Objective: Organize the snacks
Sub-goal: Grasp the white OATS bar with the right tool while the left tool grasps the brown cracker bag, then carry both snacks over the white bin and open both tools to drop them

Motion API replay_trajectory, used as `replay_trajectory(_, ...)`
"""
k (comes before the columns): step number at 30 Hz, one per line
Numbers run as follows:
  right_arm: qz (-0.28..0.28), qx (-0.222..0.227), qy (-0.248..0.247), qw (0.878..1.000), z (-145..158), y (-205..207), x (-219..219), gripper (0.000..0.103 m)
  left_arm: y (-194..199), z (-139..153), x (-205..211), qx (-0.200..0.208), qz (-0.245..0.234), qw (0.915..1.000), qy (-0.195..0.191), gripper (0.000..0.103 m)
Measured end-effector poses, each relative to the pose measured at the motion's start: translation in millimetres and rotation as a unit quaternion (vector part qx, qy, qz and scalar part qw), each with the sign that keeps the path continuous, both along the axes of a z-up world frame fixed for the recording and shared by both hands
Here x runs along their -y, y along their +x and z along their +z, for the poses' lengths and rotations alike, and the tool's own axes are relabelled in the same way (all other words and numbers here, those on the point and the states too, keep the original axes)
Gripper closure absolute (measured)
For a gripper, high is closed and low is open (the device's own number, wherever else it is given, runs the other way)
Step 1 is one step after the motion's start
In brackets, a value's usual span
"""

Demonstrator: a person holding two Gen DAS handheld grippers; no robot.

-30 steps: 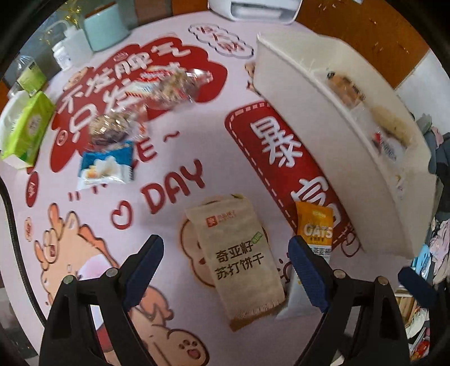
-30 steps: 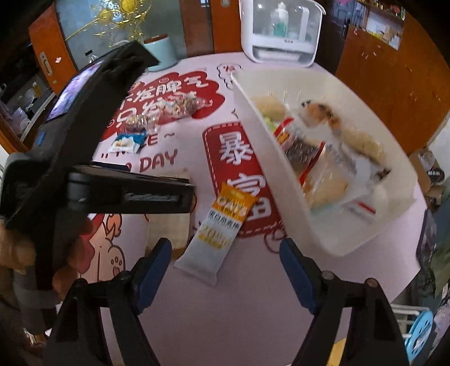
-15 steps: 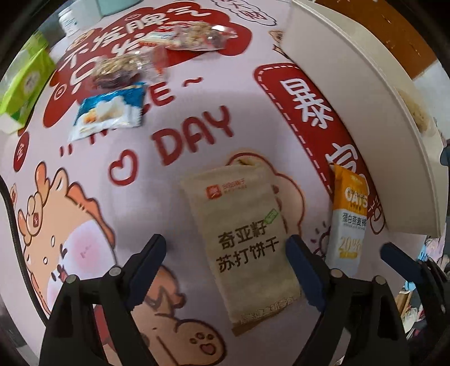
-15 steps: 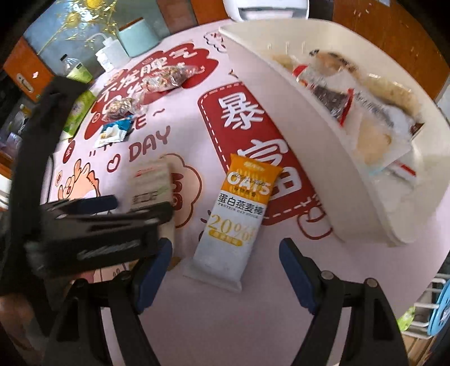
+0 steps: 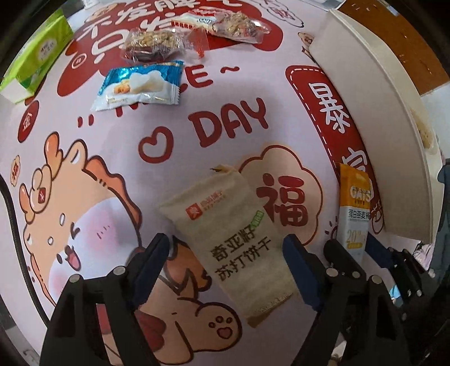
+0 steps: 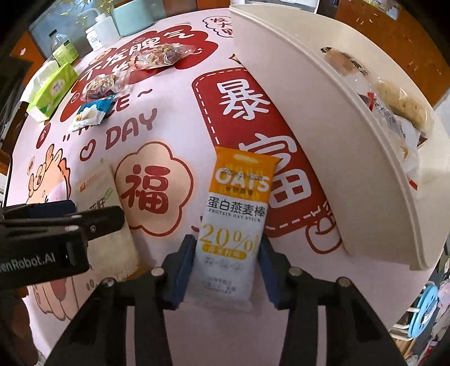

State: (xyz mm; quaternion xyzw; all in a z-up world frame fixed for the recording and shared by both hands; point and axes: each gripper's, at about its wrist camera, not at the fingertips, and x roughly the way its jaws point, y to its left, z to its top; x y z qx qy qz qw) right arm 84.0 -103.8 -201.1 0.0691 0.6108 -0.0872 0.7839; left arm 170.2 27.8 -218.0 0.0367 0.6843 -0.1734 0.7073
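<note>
A beige cracker packet (image 5: 225, 225) lies flat on the pink printed tablecloth. My left gripper (image 5: 225, 253) points down over its near half, jaws closing; the left pad stands clear of the packet, the right pad sits at its edge. To its right an orange-and-white oat bar (image 6: 239, 197) lies beside the white bin (image 6: 309, 112). My right gripper (image 6: 226, 253) is closing on the bar's near end, with both blue pads against its long sides. The bin holds several wrapped snacks.
Further back lie a blue-and-white snack packet (image 5: 140, 84) and two clear-wrapped nut bars (image 5: 152, 45). A green tissue pack (image 5: 39, 70) sits at the far left, bottles and a mint container (image 6: 132, 17) behind. The two grippers work side by side, close together.
Both grippers have come down toward the table. The right jaws have closed from wide apart onto the oat bar's sides. The left jaws have narrowed a little around the cracker packet.
</note>
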Motion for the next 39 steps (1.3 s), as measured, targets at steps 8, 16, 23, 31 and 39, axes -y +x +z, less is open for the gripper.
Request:
replay_trajectory(8, 0.012, -0.005, 0.0, 1.0, 3, -6, 3, 0.06, -3, -3, 35, 0.01, -0.008, 0.9969, 0.077, 0.019)
replay_trajectory(16, 0.027, 0.009, 0.021, 0.999, 17, -12, 13, 0.06, -23, 15, 43, 0.017, -0.027, 0.9992, 0.024, 0.045)
replay_trajectory(23, 0.052, 0.04, 0.041, 0.997, 40, -18, 18, 0.061, -45, 64, 25, 0.079, -0.017, 0.9966, -0.011, 0.045)
replay_trajectory(31, 0.069, 0.096, 0.057, 0.991, 81, -18, 30, 0.061, -57, 107, 15, 0.14, -0.005, 0.9896, -0.034, 0.045)
replay_trajectory(39, 0.069, 0.153, 0.061, 0.984, 124, -22, 58, 0.061, -60, 155, 44, 0.183, -0.003, 0.9816, -0.057, 0.045)
